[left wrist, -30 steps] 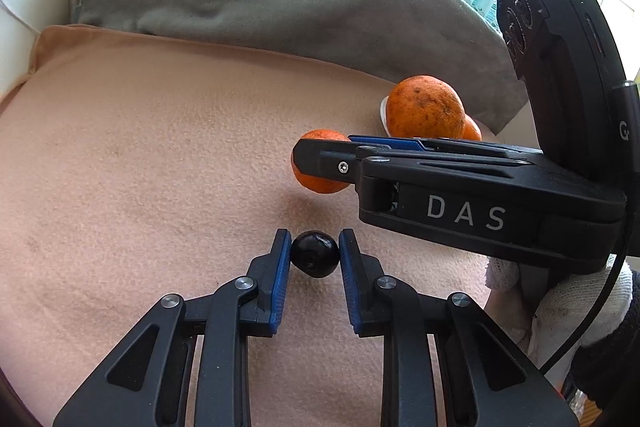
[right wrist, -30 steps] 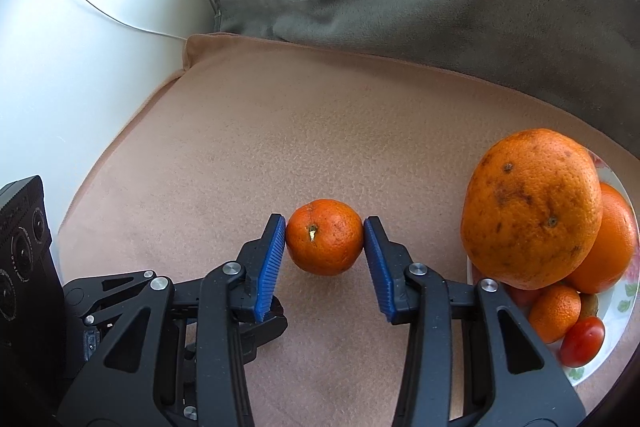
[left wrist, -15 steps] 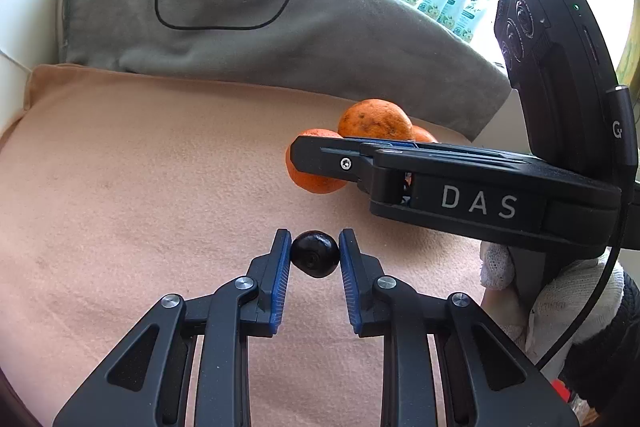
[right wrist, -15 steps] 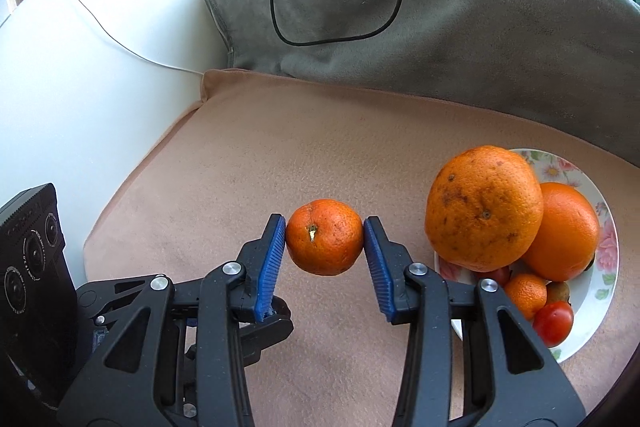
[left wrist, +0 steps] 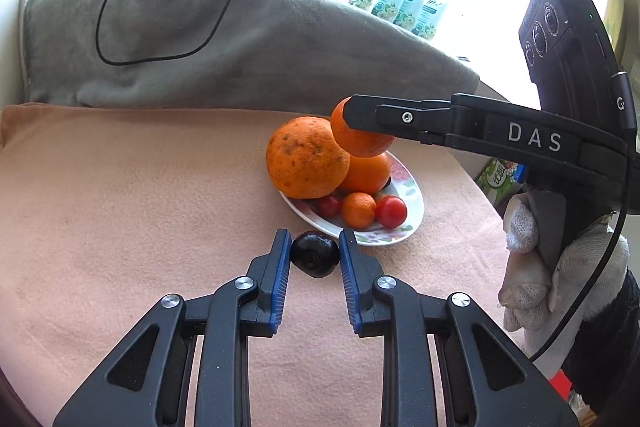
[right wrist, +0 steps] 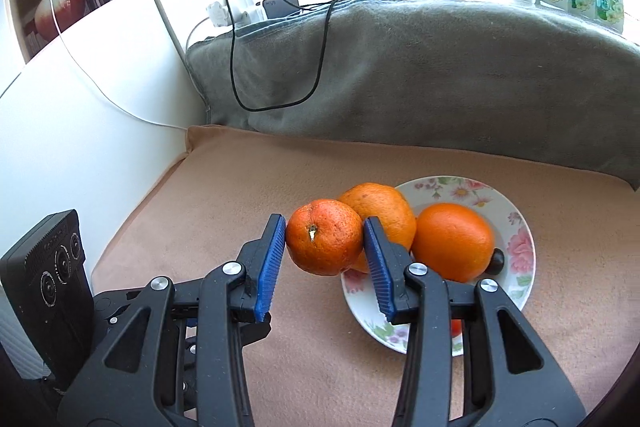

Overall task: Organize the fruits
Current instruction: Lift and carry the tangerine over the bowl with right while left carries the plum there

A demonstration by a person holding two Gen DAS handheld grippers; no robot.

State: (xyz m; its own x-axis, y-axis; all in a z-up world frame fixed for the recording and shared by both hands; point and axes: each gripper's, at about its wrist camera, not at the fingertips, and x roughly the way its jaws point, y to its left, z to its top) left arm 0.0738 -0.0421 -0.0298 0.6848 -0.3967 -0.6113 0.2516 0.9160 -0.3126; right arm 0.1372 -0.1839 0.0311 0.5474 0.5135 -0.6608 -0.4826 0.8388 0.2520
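Clamping a small orange point(right wrist: 324, 242), the right tongs point(right wrist: 325, 247) hang beside the plate point(right wrist: 516, 227); left tongs point(left wrist: 315, 255) pinch what looks like a dark plum point(left wrist: 315, 258).

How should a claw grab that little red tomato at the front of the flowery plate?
Pinch the red tomato across its round middle, coming from above. The small orange sits tight against one side and the plate's rim curves just beyond the other, so a sideways reach would likely bump them. Its top is bare. Squeeze gently; it looks smooth and may slip.
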